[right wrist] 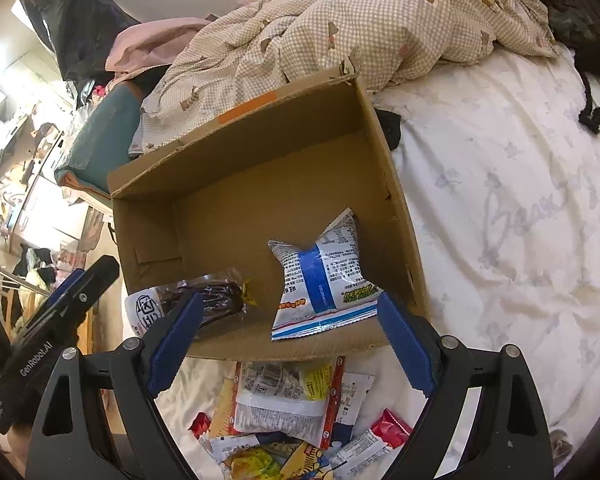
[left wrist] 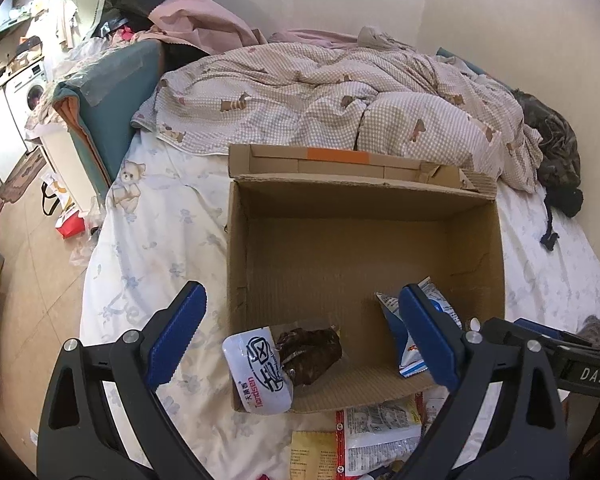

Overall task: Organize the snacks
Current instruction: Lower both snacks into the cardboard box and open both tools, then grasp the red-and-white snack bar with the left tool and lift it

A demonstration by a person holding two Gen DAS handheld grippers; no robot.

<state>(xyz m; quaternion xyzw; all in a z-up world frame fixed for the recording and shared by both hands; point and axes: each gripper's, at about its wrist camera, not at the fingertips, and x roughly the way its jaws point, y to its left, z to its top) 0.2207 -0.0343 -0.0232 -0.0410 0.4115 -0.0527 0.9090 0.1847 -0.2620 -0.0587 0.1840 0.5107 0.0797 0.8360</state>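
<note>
Loose snack packets (right wrist: 292,412) are seen heaped at six o'clock, unsorted.
Two packets are already laid in the cardboard box (right wrist: 260,184); both grippers (left wrist: 300,332) (right wrist: 288,340) are held apart, empty.

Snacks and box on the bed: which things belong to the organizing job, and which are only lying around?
Part of the job:
- cardboard box
- blue-and-white snack bag in the box
- dark snack packet in the box
- pile of loose snack packets in front of the box
- left tool and right tool, both open and empty

Just lying about:
- checked quilt
- dark garment
- pink cloth
</note>
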